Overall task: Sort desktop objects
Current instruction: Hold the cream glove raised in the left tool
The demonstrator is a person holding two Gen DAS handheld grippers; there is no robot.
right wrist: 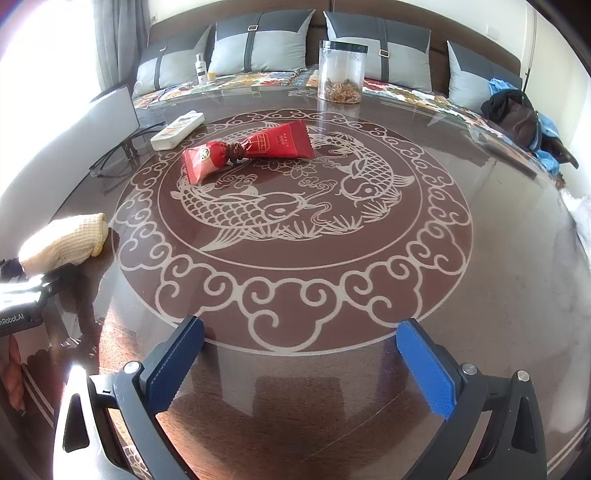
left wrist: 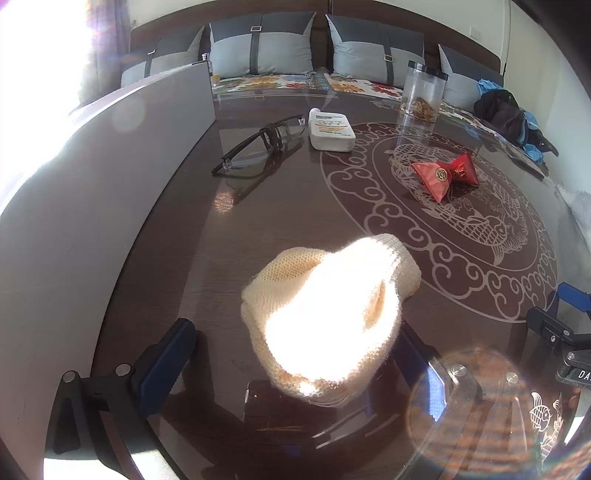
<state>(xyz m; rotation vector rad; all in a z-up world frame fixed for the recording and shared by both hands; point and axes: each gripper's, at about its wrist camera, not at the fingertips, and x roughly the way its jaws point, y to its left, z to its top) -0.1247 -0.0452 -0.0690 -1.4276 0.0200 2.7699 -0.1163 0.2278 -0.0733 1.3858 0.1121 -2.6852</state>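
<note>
Cream knitted glove (left wrist: 325,314) lies on table (left wrist: 258,229) between left gripper (left wrist: 295,369) jaws, spread wide, not pressing. Right gripper (right wrist: 301,363) jaws apart, empty. Beyond: eyeglasses (left wrist: 258,146), white bottle (left wrist: 330,131), red sachets (right wrist: 251,149), jar (right wrist: 341,72). Labels unreadable.

Sunlit glossy dark table (right wrist: 480,295), cushioned bench (right wrist: 258,44) behind, pale wall (right wrist: 461,18)

I'm working in a home living room. Past my glass-topped table (right wrist: 498,295) with its koi pattern stands a sofa (right wrist: 436,22) lined with grey cushions (right wrist: 258,48) and a floral cover (right wrist: 399,90).
</note>
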